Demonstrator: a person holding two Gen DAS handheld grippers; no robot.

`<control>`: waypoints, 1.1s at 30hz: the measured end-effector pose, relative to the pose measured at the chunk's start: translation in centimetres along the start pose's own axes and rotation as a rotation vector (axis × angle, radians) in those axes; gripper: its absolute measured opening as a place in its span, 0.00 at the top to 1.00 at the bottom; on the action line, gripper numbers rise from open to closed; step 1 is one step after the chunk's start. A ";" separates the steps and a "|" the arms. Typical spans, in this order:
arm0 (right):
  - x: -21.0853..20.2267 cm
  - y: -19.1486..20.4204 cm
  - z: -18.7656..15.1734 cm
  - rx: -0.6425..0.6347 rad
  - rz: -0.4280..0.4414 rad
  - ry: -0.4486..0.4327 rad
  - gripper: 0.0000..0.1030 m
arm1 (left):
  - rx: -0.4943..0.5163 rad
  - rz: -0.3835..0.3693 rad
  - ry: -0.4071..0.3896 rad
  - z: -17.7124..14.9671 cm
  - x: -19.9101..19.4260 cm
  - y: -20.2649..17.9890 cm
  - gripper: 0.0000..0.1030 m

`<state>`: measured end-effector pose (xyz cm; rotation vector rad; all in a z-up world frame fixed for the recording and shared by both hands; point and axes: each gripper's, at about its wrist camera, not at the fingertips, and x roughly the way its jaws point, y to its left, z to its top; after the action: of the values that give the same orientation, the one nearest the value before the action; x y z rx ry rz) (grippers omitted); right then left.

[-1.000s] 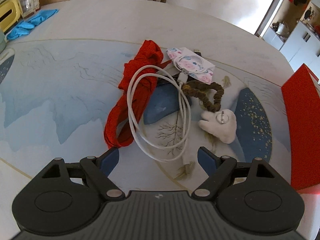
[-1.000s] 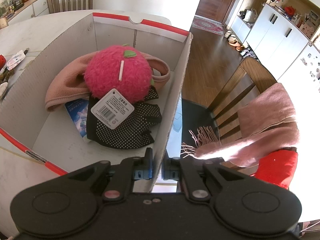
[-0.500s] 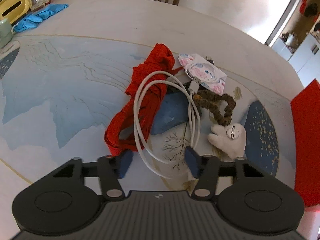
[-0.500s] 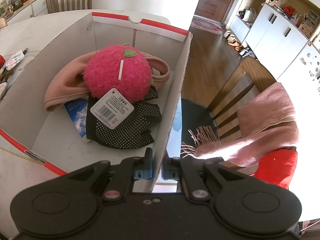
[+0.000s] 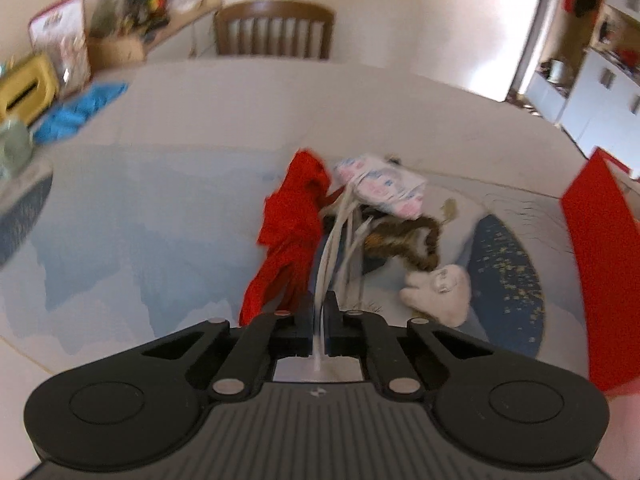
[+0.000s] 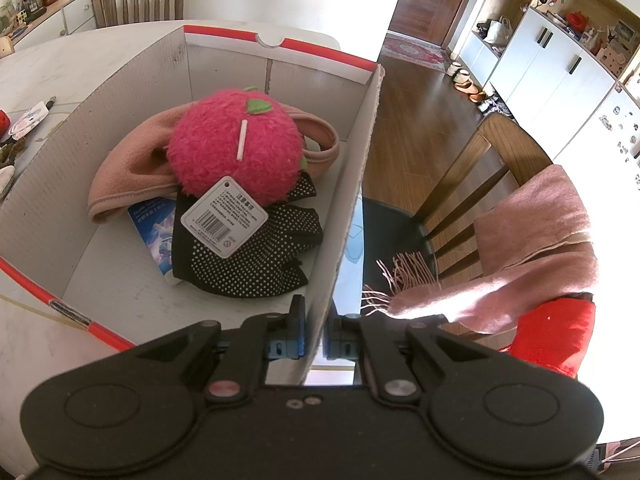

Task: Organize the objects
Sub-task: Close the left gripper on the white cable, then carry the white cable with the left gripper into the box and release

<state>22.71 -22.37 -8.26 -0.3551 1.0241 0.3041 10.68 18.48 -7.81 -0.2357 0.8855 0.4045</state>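
Closing done, my left tongs (image 5: 319,312) clamp the white cable (image 5: 338,236), lifting; it probably snags the red cloth (image 5: 294,220) beside it. Right tongs (image 6: 314,332) clamp the box wall (image 6: 352,200).

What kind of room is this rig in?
Most likely a home dining area: a round table with wooden dining chairs, white cabinets cluttered with household items, and shoes on the hardwood floor near a door.

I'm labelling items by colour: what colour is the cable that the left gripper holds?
White. The cable shows best in the left wrist view, pinched in the left gripper.
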 end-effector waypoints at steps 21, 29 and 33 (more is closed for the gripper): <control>-0.1 0.3 0.1 -0.008 0.009 -0.009 0.93 | 0.182 -0.316 -0.165 5.6 -8.6 -8.6 0.97; 0.0 0.4 0.1 -0.011 0.012 -0.013 0.93 | 0.333 -0.486 -0.181 7.0 -10.8 -15.1 0.97; 0.0 0.4 0.1 -0.011 0.012 -0.013 0.93 | 0.420 -0.581 -0.180 7.3 -12.0 -18.6 0.97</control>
<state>22.62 -21.93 -8.24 -0.3562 1.0127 0.3226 17.13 1.44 6.74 -0.0584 0.6674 -0.2973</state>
